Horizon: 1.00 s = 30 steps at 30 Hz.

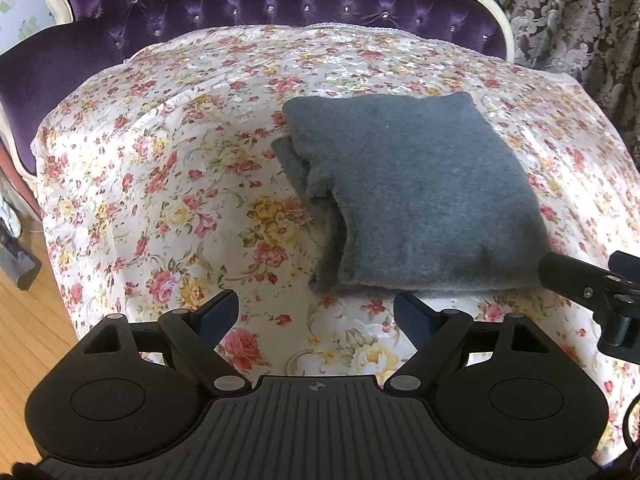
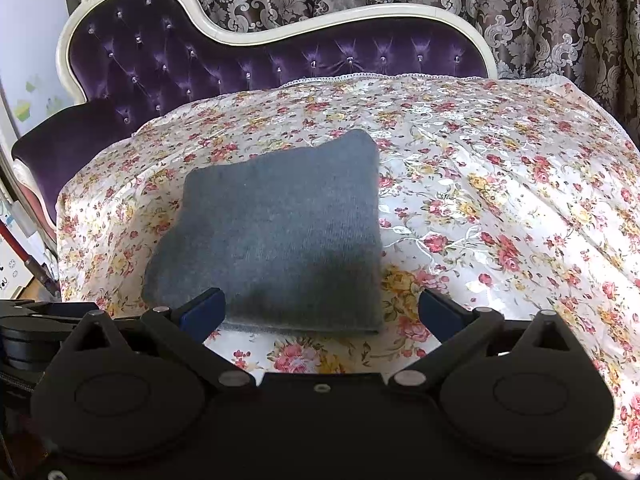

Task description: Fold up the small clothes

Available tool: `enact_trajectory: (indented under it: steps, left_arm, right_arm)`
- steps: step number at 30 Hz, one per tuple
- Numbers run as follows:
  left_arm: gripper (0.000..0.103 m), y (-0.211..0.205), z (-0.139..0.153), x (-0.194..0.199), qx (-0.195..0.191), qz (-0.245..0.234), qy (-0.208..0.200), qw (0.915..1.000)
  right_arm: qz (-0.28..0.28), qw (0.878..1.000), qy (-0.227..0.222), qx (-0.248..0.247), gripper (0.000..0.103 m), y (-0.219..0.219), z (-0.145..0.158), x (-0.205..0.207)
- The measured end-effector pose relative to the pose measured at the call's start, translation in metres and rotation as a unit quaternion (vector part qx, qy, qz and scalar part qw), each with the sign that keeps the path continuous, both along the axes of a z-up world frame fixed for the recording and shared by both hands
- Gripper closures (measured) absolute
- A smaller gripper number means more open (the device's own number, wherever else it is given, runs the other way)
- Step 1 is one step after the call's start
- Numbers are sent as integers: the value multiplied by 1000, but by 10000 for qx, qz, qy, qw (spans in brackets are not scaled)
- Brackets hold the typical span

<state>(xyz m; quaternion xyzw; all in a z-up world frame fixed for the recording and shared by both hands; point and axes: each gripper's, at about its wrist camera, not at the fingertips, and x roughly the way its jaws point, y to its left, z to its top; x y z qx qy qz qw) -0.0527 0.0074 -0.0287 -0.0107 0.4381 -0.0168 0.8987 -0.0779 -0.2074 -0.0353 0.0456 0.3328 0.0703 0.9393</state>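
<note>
A grey knitted garment point(image 1: 416, 192) lies folded into a thick rectangle on the floral cloth point(image 1: 160, 184); its layered edges show on the left side. My left gripper point(image 1: 316, 312) hovers open just in front of the garment's near edge, nothing between its blue pads. In the right wrist view the same grey garment point(image 2: 276, 232) lies ahead. My right gripper point(image 2: 320, 310) is open too, its jaws spread in front of the near edge, holding nothing. The right gripper's finger point(image 1: 580, 276) shows at the right edge of the left wrist view.
The floral cloth point(image 2: 500, 200) covers a purple tufted sofa point(image 2: 168, 64) with a cream frame. Patterned curtains point(image 2: 520, 8) hang behind. Wooden floor point(image 1: 24, 340) lies to the left of the sofa.
</note>
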Motion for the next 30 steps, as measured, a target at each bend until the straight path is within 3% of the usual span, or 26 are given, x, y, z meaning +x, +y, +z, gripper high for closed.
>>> enact_trajectory:
  steps: [30]
  left_arm:
    - [19, 1, 6, 2, 58, -5, -140, 9999]
  right_arm:
    - [50, 10000, -48, 41, 1, 3, 5, 7]
